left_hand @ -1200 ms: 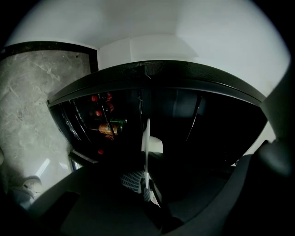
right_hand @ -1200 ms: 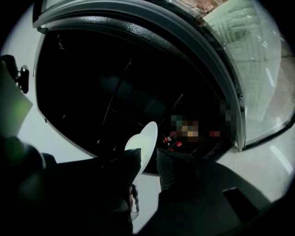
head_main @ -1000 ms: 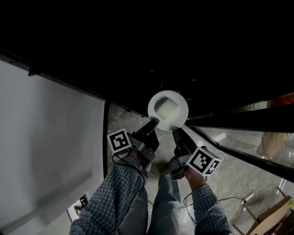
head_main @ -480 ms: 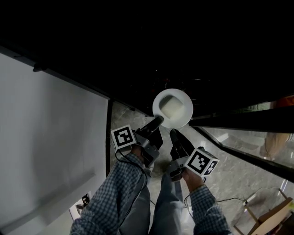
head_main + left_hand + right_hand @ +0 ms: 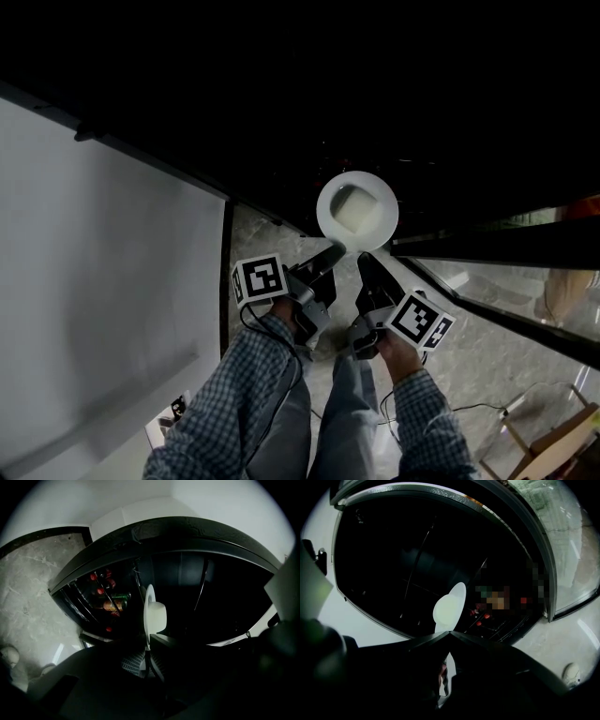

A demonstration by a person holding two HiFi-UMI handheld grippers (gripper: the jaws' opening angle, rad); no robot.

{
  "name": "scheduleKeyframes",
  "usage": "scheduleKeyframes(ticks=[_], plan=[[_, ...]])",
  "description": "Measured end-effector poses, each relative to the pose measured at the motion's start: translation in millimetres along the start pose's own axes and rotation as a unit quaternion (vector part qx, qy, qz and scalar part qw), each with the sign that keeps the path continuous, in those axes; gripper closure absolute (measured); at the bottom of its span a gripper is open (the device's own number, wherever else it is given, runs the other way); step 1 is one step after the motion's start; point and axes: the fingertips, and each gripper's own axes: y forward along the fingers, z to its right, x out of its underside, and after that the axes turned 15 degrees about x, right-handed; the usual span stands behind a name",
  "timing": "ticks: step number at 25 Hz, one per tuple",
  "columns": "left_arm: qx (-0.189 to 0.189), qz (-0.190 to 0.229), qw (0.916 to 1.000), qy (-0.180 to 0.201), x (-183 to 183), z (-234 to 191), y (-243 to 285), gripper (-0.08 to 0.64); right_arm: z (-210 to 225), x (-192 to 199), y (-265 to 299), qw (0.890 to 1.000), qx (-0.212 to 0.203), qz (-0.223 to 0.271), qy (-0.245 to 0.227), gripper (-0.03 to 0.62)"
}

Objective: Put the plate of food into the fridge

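A white plate [image 5: 377, 194] with a pale block of food [image 5: 351, 209] hangs level at the mouth of the dark fridge [image 5: 375, 84]. My left gripper [image 5: 332, 252] is shut on the plate's near-left rim. My right gripper [image 5: 364, 260] grips the near-right rim. In the left gripper view the plate [image 5: 149, 603] stands edge-on, with the food [image 5: 158, 616] on its right face, and its rim runs down between the left gripper [image 5: 146, 656] jaws. In the right gripper view the plate [image 5: 458, 594] and food [image 5: 446, 610] rise just past the right gripper [image 5: 450, 633], whose jaws meet on the rim.
A white fridge door [image 5: 103, 281] stands open at the left. Red-capped bottles and cans [image 5: 109, 603] fill a dark shelf. A glass-fronted door edge [image 5: 487, 246] juts in at the right. Marble floor [image 5: 506, 356], a cable and a wooden frame [image 5: 553, 441] lie below.
Both grippers and the plate have moved a little forward and to the right, further toward the dark fridge opening. Both grips are unchanged.
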Motion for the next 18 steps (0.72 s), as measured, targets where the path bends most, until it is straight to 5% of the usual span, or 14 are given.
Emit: scheduleKeyframes(ticks=[18], plan=[[0.014, 0.055, 0.9963, -0.064, 21.5, 2.2, -68.1, 0.54, -30.5, -20.5, 34.0, 0.998, -0.018, 0.026, -0.06, 0.586]])
